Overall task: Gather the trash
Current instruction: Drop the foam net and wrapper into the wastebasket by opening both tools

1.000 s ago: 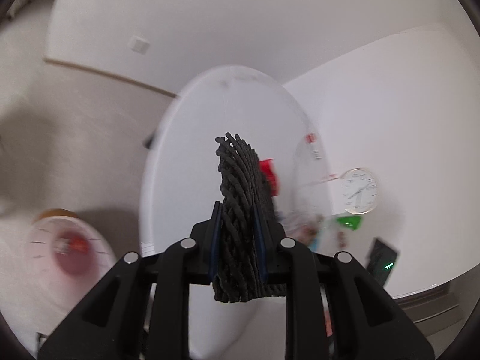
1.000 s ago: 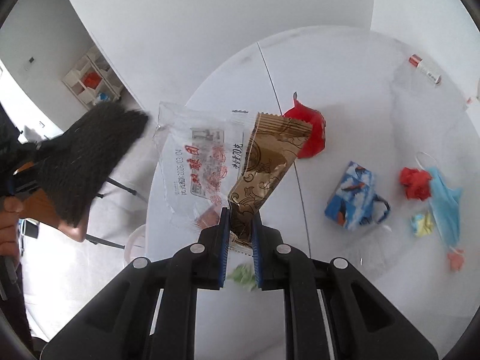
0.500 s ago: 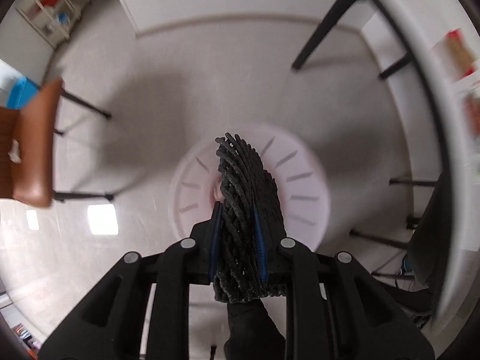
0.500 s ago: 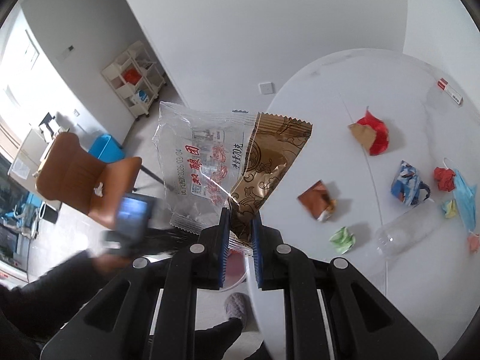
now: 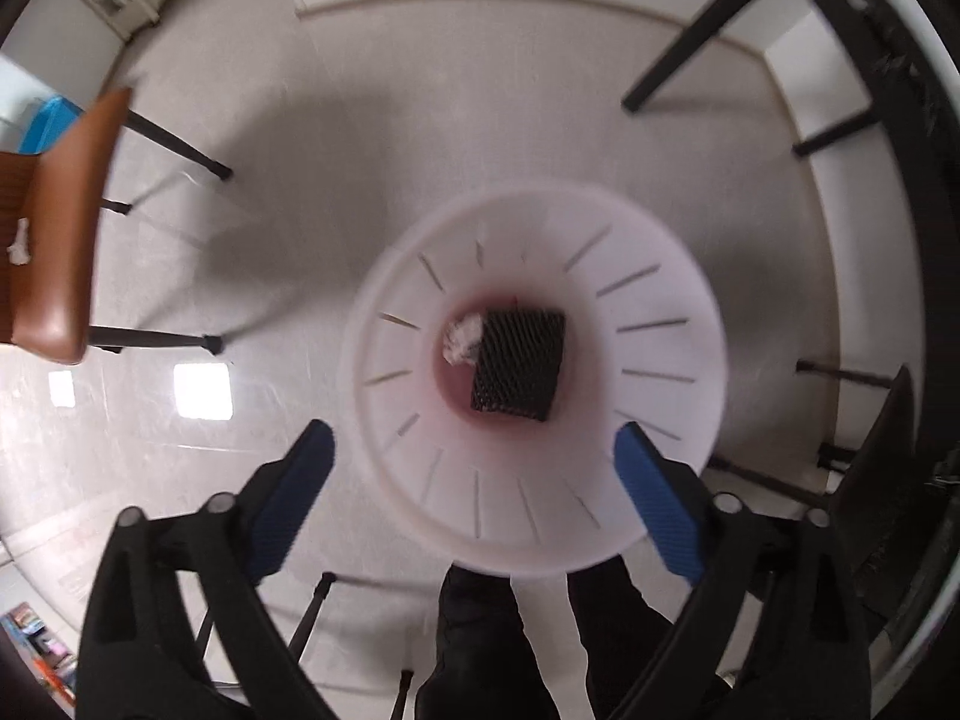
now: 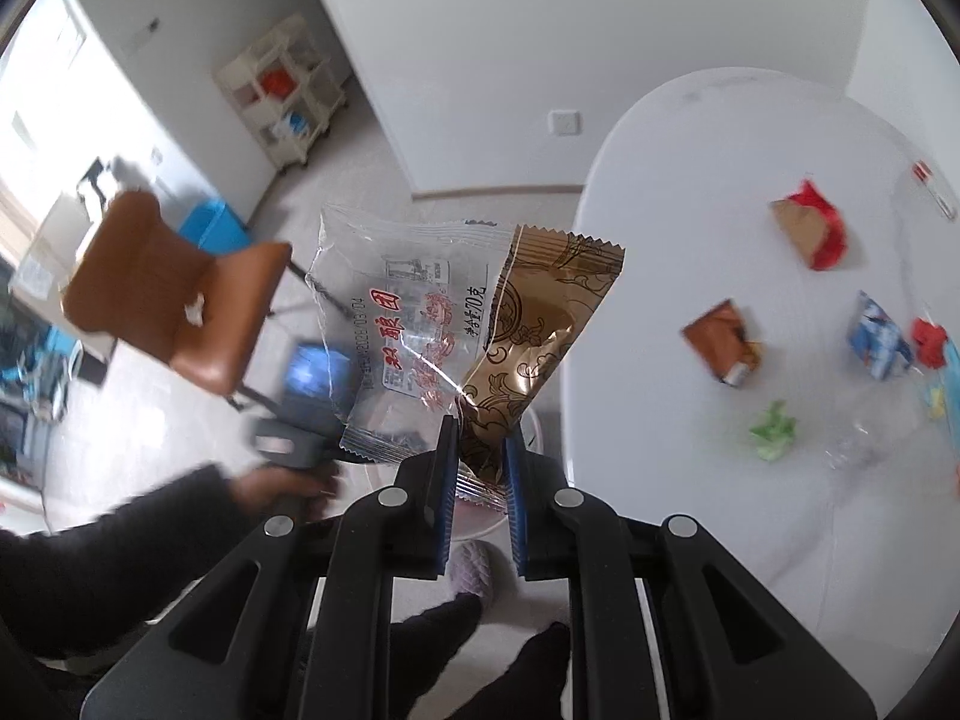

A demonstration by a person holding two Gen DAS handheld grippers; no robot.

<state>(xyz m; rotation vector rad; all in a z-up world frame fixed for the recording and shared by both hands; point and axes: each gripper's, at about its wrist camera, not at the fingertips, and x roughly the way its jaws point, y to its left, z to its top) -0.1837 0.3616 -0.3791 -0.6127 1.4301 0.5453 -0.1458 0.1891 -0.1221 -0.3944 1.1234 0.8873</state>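
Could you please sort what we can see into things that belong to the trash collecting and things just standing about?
Job:
white bin
black mesh pad in it
two wrappers in the right tongs
open left tongs
litter on the table

Bystanders:
brown chair
shelf unit

Two wrappers (image 6: 480, 324), one bin (image 5: 660, 312), one chair (image 6: 174, 294)

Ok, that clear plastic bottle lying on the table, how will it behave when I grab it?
The clear bottle looks empty, so it is probably light. It lies on its side on the table, so a nudge may roll it. Its thin walls would likely crumple under a firm squeeze.
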